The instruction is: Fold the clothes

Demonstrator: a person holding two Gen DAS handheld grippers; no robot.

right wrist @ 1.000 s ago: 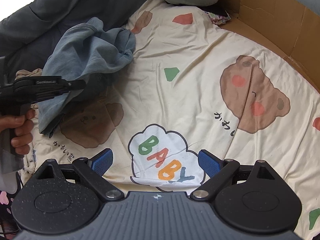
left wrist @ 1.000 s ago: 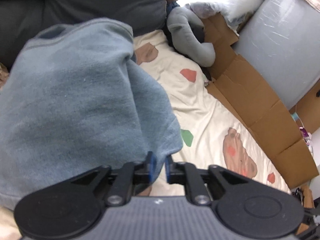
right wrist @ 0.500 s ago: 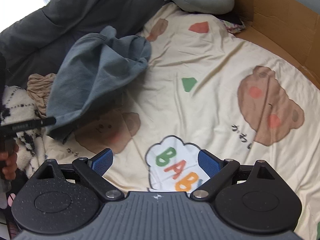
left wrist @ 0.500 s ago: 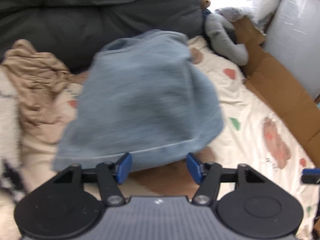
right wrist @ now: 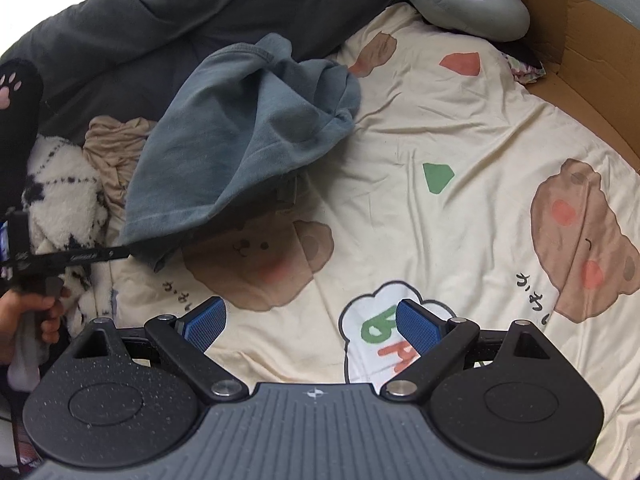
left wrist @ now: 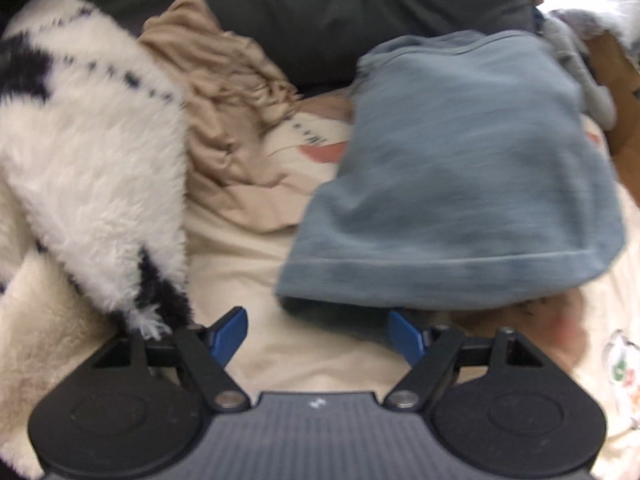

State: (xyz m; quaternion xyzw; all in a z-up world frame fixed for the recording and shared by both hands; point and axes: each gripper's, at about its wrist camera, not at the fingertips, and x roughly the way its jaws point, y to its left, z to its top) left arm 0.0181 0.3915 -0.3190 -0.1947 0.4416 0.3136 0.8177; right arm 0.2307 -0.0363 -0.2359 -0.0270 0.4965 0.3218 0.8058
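Wrist views angled down — both share blue garment (left wrist: 460,184)

Left gripper (left wrist: 318,336) jaws having just been opening, the blue garment (left wrist: 460,184) is lying released on the sheet (right wrist: 460,128), a white fluffy garment (left wrist: 92,152) coming into its view.

1. The right gripper (right wrist: 310,322) is held above a cream sheet (right wrist: 460,132) printed with bears, its blue jaws spread with nothing between them
2. A blue-grey garment (right wrist: 240,136) is heaped on the sheet, partly over a dark duvet (right wrist: 160,16)
3. A beige cloth (right wrist: 116,140) and a fluffy white garment (right wrist: 64,192) are seen at the left
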